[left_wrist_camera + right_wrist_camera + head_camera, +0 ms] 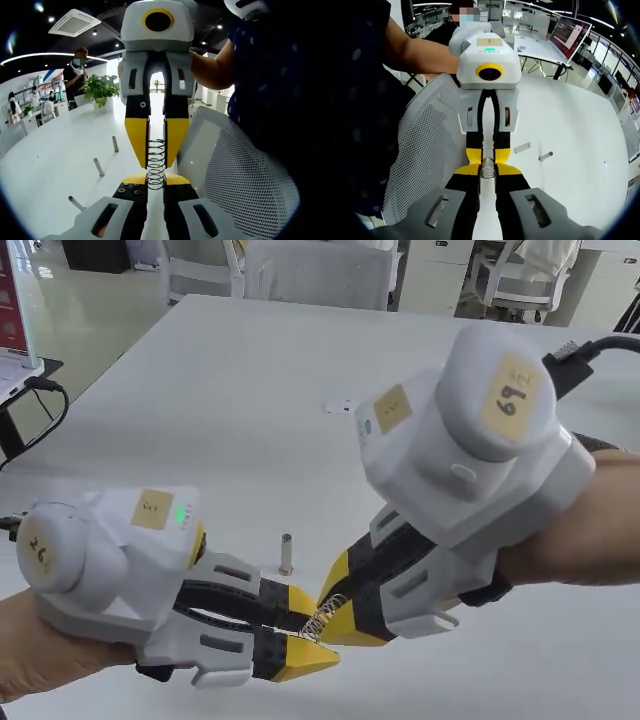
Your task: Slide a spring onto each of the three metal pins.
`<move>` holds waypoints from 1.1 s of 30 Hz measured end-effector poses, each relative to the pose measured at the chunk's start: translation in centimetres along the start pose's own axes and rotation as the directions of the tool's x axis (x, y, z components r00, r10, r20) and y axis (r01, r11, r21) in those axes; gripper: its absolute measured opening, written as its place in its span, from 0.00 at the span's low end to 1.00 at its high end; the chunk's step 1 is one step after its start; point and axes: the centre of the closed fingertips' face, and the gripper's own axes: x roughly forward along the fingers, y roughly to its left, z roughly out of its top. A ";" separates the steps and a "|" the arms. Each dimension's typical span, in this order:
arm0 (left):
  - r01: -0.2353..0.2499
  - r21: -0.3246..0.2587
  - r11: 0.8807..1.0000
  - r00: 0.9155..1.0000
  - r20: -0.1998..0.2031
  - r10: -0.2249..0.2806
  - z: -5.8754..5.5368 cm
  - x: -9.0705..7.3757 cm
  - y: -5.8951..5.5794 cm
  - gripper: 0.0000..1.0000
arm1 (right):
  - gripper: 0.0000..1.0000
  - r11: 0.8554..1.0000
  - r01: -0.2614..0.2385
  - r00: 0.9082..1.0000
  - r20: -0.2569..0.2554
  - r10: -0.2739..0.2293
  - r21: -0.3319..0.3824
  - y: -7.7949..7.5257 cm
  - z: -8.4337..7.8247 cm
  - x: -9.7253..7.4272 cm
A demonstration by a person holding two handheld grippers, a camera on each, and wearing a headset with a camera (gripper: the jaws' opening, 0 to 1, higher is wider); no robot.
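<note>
**Gripper state.** In the head view, the left gripper (305, 632) enters from the lower left and the right gripper (342, 612) from the right. Their yellow tips meet nose to nose above the white surface (250, 390).

Both grippers share one coiled metal spring (156, 159). In the left gripper view, we see the left gripper's jaws drawn in to a narrow slot, with the near end of the spring pinched between the yellow tips. The right gripper comes down from the top of that view. Its jaws are also drawn in, flanking the far coils and touching them on both sides. In the right gripper view, we see the same spring end-on, seated between the right gripper's yellow tips, with the left gripper directly opposite. The spring bridges the two sets of tips and is clear of the surface.

**Pins.** In the head view, a short grey metal pin (286, 554) stands upright on the surface just beyond the gripper tips, its shaft bare. In the left gripper view, we count three in a row to the left of the jaws: the near pin (76, 203), middle pin (99, 167) and far pin (115, 144).

**Other items.** In the right gripper view, a loose metal spring (522, 147) lies on its side on the surface, near one pin. A white mesh chair back (235, 170) sits beside the grippers.
</note>
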 end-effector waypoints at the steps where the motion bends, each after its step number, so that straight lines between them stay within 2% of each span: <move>1: 0.000 -0.003 1.000 1.000 -0.001 0.000 0.0 0.0 0.0 0.03 | 0.08 1.000 -0.001 1.000 -0.002 0.001 0.003 0.0 -0.1 0.0; 8: -0.004 -0.013 1.000 1.000 -0.009 0.004 -0.2 0.1 0.1 0.04 | 0.08 1.000 0.002 1.000 -0.018 -0.002 -0.001 -0.1 -0.4 0.0; 16: -0.022 -0.032 0.999 1.000 -0.006 0.022 -0.2 -0.1 0.5 0.12 | 0.08 1.000 0.013 0.999 -0.036 -0.012 0.006 -0.5 -1.1 -0.3; 26: -0.078 -0.081 0.994 0.997 0.001 0.079 -0.8 -1.3 1.7 0.26 | 0.08 0.999 0.043 0.997 -0.064 -0.042 0.024 -1.6 -2.4 -0.8; 33: -0.127 -0.111 0.986 0.992 0.002 0.128 -1.5 -2.4 2.4 0.36 | 0.08 0.997 0.065 0.995 -0.082 -0.061 0.043 -2.4 -3.4 -1.2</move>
